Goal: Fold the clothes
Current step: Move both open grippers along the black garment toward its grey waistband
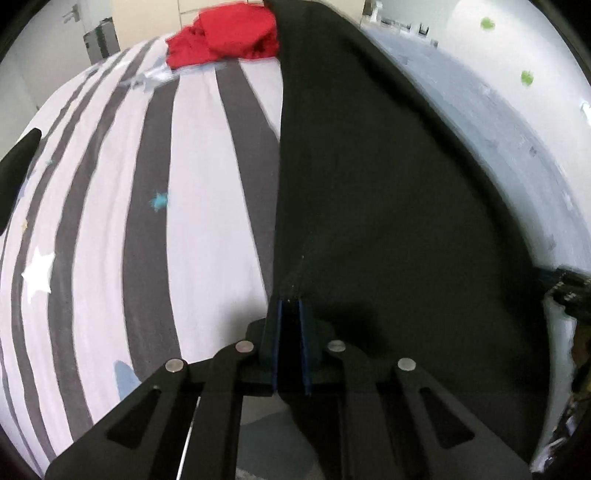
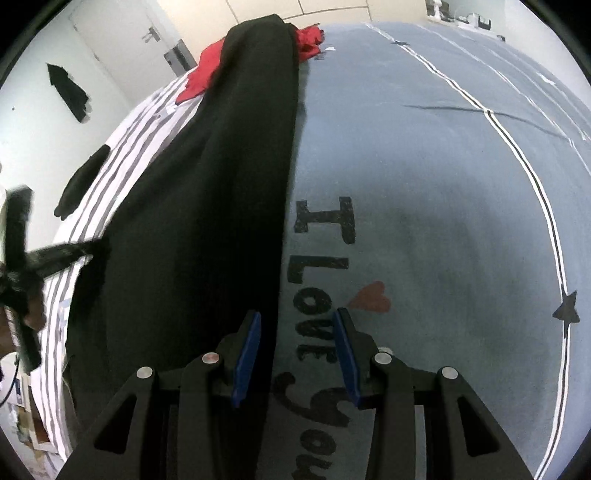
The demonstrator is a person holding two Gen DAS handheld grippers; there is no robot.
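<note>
One claw grip only: left claw (image 1: pixel 291 306) pinches black garment (image 1: pixel 369 184), right claw (image 2: pixel 295 325) gapes wide beside its edge, so fold may sag unevenly onto bed (image 2: pixel 424 166).

"I LOVE you" (partly hidden), blue bedcover (image 2: pixel 424 184)

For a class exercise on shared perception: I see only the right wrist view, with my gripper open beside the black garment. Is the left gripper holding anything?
Observer: Yes, the left gripper is shut on the black garment, pinching its edge.
Operator: What lies under that side?
Observer: A striped bedsheet with small stars, to the left of the garment.
Operator: And the red clothes?
Observer: The red pile sits at the far end of the stripes, touching the garment's far edge.
</note>
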